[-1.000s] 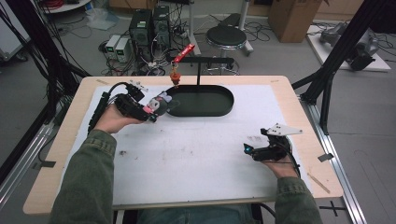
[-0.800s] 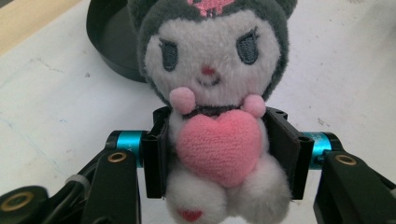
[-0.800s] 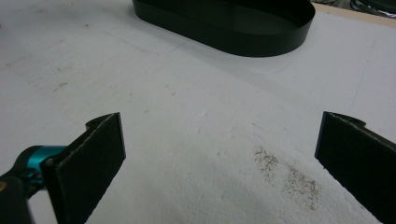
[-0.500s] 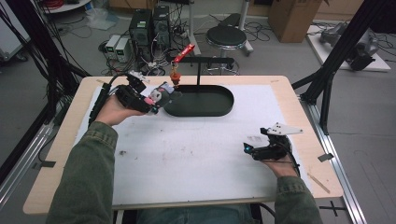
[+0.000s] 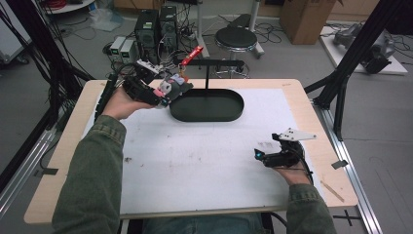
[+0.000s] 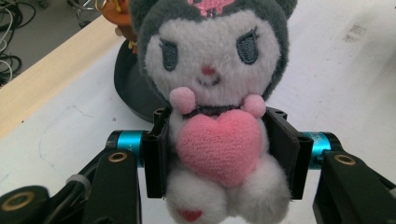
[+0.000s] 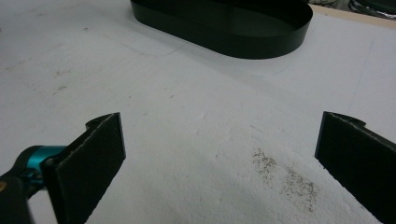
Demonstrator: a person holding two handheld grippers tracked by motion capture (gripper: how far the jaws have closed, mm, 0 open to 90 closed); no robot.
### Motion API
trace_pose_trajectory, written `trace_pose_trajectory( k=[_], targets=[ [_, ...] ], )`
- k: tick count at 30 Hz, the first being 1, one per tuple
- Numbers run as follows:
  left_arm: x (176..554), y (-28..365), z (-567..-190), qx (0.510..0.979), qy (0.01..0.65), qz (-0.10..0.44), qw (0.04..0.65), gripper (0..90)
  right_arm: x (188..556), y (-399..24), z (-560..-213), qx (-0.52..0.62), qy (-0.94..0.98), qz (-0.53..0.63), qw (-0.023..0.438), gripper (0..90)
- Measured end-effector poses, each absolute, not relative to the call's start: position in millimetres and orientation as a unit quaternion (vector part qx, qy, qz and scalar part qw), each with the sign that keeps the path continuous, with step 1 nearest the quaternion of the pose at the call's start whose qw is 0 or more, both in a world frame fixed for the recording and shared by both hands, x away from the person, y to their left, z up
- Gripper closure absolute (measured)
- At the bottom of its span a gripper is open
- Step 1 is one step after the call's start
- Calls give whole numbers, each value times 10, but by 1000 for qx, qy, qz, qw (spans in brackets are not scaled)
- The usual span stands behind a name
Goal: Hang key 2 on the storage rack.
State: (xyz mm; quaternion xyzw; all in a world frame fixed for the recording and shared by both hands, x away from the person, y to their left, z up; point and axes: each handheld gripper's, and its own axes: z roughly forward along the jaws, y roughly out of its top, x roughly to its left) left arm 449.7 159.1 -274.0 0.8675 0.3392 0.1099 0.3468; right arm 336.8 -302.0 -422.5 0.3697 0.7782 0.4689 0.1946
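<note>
Plush and light, the soft toy is clamped at its squashy body by the left gripper fingers above the desk beside the black tray, while the right gripper fingers are spread, empty.

Even, soft overhead light, faint shadows, slight overall softness, no glare, mild blur at edges.

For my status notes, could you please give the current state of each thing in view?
Plush toy: upright, clamped at its body, off the table.
Left gripper: shut on the plush toy.
Right gripper: open, empty, low over the table.
Black tray: empty, on the table.
</note>
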Motion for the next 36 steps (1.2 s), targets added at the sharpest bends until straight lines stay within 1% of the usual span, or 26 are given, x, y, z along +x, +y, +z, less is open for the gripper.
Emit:
trace_pose_trajectory(
  k=[12,19,28,36],
  targets=[
    [4653,1430,-2516,872,332,117,340,483,3371,-3020,-4228,370,780,466,195,7],
    [4747,1321,-2469,877,329,119,329,483,3369,-3024,-4226,372,779,467,193,7],
    [4888,1224,-2509,882,330,118,315,484,3367,-3025,-4230,372,781,463,194,7],
    [5014,1015,-2396,889,323,130,296,484,3363,-3032,-4232,376,780,463,191,7]
  ],
)
